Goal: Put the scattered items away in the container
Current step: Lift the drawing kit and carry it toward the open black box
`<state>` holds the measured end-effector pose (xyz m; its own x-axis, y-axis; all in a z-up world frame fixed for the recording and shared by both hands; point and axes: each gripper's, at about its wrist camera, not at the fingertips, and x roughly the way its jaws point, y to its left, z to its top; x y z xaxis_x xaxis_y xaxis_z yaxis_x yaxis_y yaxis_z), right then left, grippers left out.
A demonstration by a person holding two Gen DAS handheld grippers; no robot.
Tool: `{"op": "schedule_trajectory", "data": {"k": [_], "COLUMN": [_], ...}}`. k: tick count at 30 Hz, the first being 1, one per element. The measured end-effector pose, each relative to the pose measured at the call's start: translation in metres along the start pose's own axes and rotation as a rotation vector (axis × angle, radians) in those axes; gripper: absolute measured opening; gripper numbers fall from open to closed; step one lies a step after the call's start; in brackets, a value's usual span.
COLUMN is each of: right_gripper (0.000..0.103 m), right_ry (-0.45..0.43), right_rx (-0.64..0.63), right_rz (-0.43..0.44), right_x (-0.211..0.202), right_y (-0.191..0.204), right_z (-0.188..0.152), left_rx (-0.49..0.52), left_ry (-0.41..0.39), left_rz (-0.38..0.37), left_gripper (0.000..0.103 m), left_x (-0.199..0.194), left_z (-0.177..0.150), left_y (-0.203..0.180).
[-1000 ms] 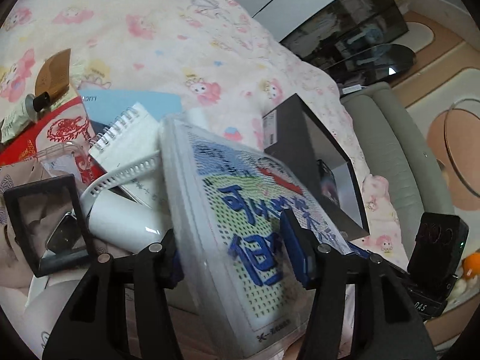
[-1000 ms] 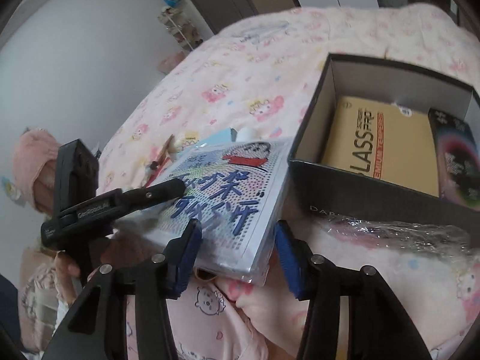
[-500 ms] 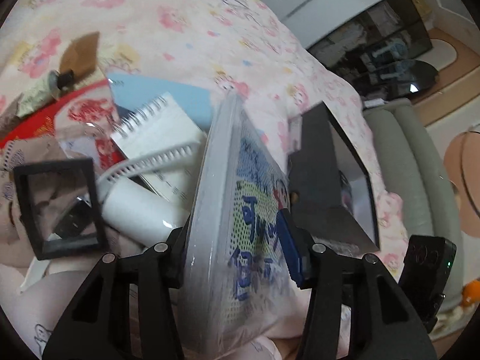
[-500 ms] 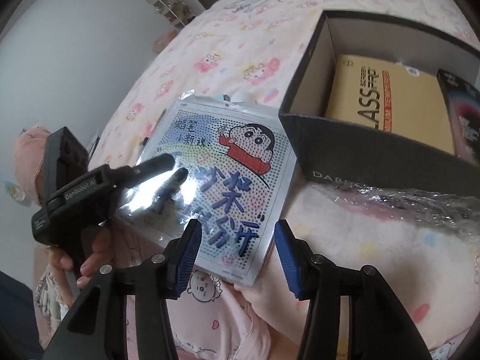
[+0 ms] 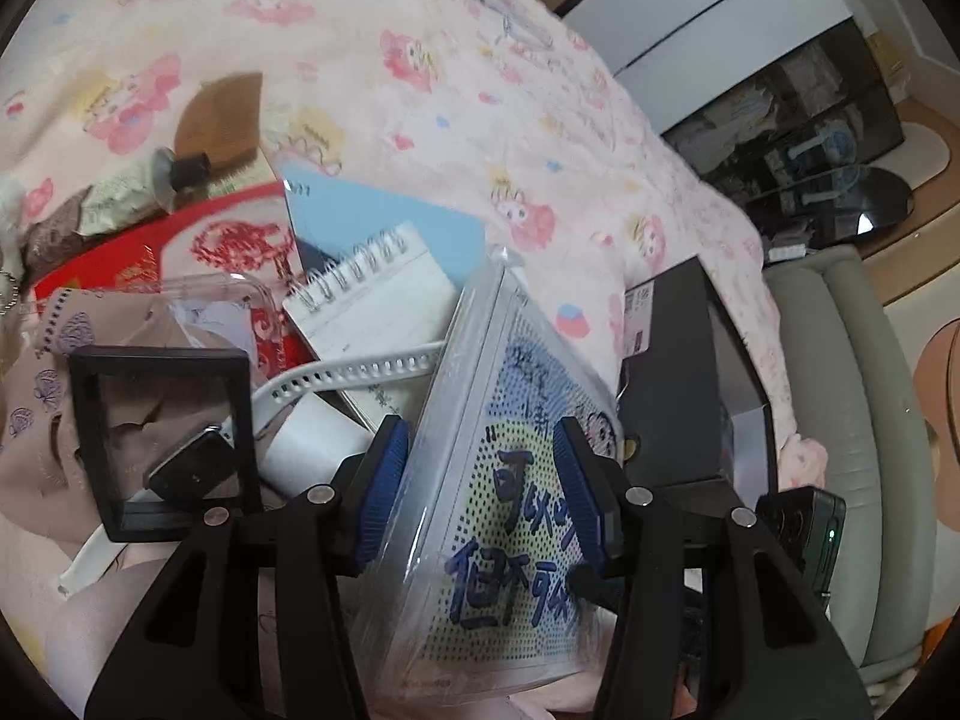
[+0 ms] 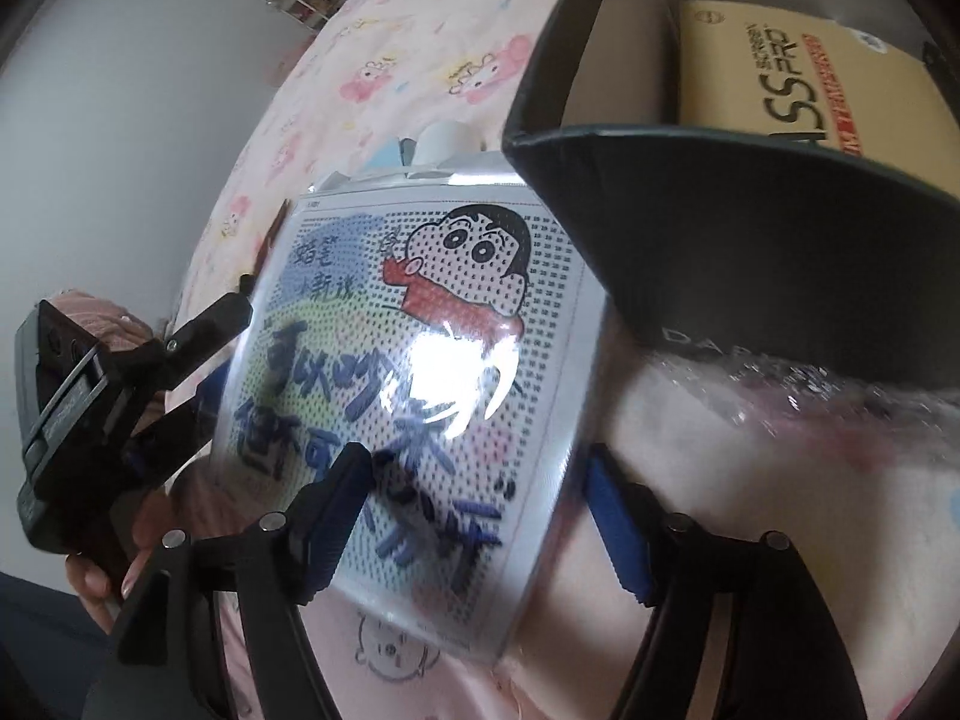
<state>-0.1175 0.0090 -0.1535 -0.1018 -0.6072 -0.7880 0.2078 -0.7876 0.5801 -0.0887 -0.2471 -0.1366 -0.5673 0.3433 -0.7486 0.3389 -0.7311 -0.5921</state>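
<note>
A plastic-wrapped cartoon packet [image 5: 516,528] stands tilted on the pink bedspread, just left of the black box [image 5: 672,372]. My left gripper [image 5: 480,450] is shut on it, its blue pads pressing both faces. In the right wrist view the left gripper [image 6: 225,354] pinches the packet [image 6: 420,360] at its left edge. My right gripper [image 6: 477,462] is low over the packet's near end and its jaws are opening. One finger crosses the packet's front and the other stands off its right edge; neither pad presses it. The black box [image 6: 720,240] holds a yellow carton [image 6: 810,54].
Left of the packet lie a spiral notepad [image 5: 372,300], a blue sheet [image 5: 384,216], a red packet [image 5: 210,246], a white fan [image 5: 324,420], a black-framed clear case [image 5: 162,432] and a tube [image 5: 120,192]. Crinkled clear wrap [image 6: 810,384] lies before the box. A grey sofa [image 5: 840,390] borders the bed.
The right gripper has sunk close to the packet and its jaws have spread wide. The left gripper has kept its hold while the packet tipped up onto its edge.
</note>
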Motion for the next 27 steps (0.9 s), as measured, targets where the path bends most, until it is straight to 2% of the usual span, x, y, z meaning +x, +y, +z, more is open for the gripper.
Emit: {"op": "schedule_trajectory", "data": {"k": [2, 4, 7, 9, 13, 17, 20, 24, 27], "right_gripper": [0.077, 0.079, 0.072, 0.064, 0.058, 0.055, 0.053, 0.053, 0.053], "right_ry": [-0.004, -0.019, -0.046, -0.081, -0.148, -0.215, -0.26, -0.318, -0.373], "right_rx": [0.018, 0.01, -0.019, -0.026, -0.047, -0.133, -0.214, -0.257, -0.25], "right_rz": [0.028, 0.027, -0.001, -0.001, 0.038, 0.015, -0.025, -0.03, -0.033], "right_x": [0.006, 0.009, 0.003, -0.01, -0.043, -0.07, -0.088, -0.12, -0.145], "right_y": [-0.002, -0.001, 0.003, 0.005, 0.014, 0.038, 0.057, 0.054, 0.042], "right_z": [0.003, 0.003, 0.002, -0.002, -0.013, -0.029, -0.038, -0.042, -0.049], "left_rx": [0.02, 0.041, 0.051, 0.073, 0.14, 0.186, 0.207, 0.278, 0.334], "left_ry": [0.048, 0.049, 0.044, 0.039, 0.01, -0.013, -0.046, -0.085, -0.071], "left_rz": [-0.001, 0.014, 0.011, -0.034, -0.119, -0.104, -0.131, -0.139, -0.175], "left_gripper": [0.058, 0.059, 0.056, 0.056, 0.056, 0.057, 0.057, 0.057, 0.057], "left_x": [0.008, 0.01, 0.008, 0.001, -0.024, -0.043, -0.062, -0.079, -0.075], "left_z": [0.0, 0.0, -0.001, -0.004, -0.018, -0.031, -0.036, -0.045, -0.052], "left_y": [-0.003, -0.006, -0.006, -0.007, -0.008, -0.015, -0.024, -0.055, -0.078]}}
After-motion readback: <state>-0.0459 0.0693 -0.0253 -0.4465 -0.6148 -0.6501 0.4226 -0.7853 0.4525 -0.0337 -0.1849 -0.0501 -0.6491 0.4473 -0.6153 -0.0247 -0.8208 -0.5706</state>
